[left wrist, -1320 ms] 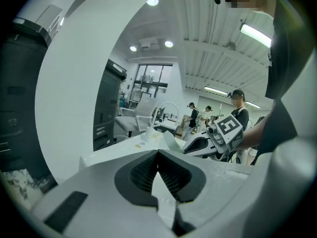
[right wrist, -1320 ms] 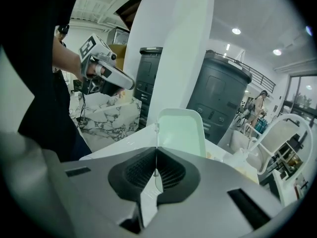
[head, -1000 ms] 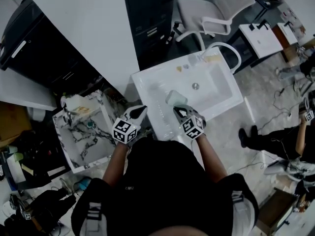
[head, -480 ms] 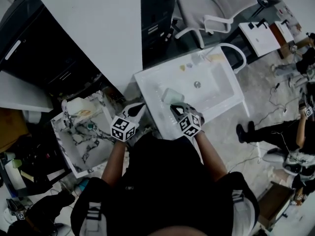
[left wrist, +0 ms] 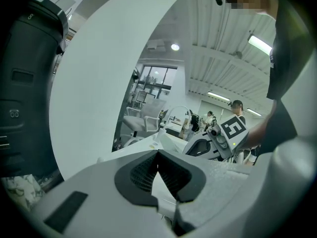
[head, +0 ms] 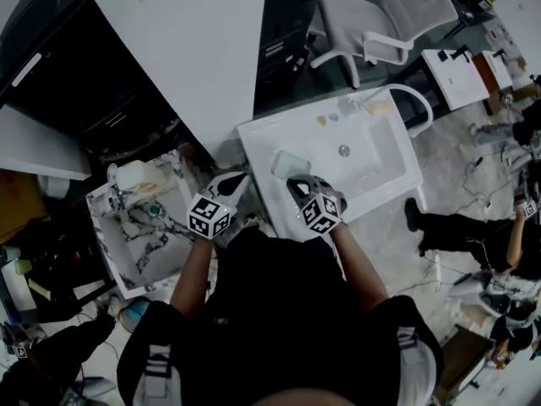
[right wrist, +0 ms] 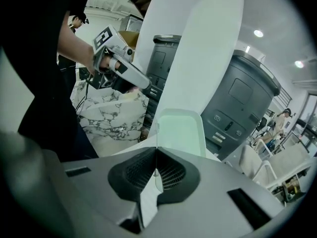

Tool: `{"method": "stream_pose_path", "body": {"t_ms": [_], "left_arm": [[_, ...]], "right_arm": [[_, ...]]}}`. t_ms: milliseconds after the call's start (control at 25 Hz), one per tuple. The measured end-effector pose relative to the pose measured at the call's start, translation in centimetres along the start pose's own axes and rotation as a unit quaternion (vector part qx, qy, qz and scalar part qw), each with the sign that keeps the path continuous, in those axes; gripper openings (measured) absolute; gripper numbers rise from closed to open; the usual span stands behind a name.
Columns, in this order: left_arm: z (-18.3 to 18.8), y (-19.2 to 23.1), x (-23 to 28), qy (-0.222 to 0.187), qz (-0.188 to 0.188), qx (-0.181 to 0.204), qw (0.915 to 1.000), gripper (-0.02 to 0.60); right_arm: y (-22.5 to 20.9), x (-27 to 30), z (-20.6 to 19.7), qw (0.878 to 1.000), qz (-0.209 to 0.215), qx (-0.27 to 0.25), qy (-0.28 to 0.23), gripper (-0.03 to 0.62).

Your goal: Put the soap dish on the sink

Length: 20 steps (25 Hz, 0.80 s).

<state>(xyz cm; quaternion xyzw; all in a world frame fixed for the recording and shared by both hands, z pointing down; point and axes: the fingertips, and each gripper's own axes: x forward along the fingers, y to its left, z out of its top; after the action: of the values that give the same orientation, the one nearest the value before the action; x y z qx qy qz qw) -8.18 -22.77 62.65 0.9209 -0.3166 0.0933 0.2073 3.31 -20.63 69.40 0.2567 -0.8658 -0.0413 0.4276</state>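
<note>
- Two grippers showed in the head view, both at the near side of the white sink [head: 385, 172]. The right gripper [head: 294, 184] reached over the sink's near-left part, its tips at the pale green soap dish [head: 286, 164]. The dish lay over the flat deck to the left of the sink's bowl; whether it touched the deck could not be told from above. The left gripper [head: 239, 179] pointed at the sink's left edge, just outside it. A marble-patterned basin [head: 127, 244] stood to the left of the sink, and a white office chair [head: 372, 11] stood beyond the sink's far side. A curved faucet [head: 414, 100] rose at the sink's far-right corner.
- One pair of jaws filled the left gripper view. The left gripper [left wrist: 157, 155] had them pressed together with nothing between. Past them the right gripper showed over the sink's white top.
- One thing was gripped in the right gripper view. The right gripper [right wrist: 156, 155] pinched the near rim of the soap dish [right wrist: 181, 133], which reached out ahead of the jaws above the sink's white surface. Beyond the sink's left edge were the left gripper, the marble-patterned basin and two dark grey bins [right wrist: 237, 103].
</note>
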Motion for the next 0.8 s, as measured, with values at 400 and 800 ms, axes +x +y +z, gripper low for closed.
{"method": "stream_pose_path", "body": {"t_ms": [400,800], "left_arm": [[-0.3,-1.2,2.0,-0.005,0.041,-0.019,0.999,0.0],[-0.3,-1.1,2.3,0.011,0.059,-0.021,0.998,0.0]], "right_arm": [[-1.8,0.4,-2.3,0.996,0.045,-0.077,0.007,-0.002],[-4.8,2.5,-4.3,0.988,0.059,-0.141,0.026,-0.002]]}}
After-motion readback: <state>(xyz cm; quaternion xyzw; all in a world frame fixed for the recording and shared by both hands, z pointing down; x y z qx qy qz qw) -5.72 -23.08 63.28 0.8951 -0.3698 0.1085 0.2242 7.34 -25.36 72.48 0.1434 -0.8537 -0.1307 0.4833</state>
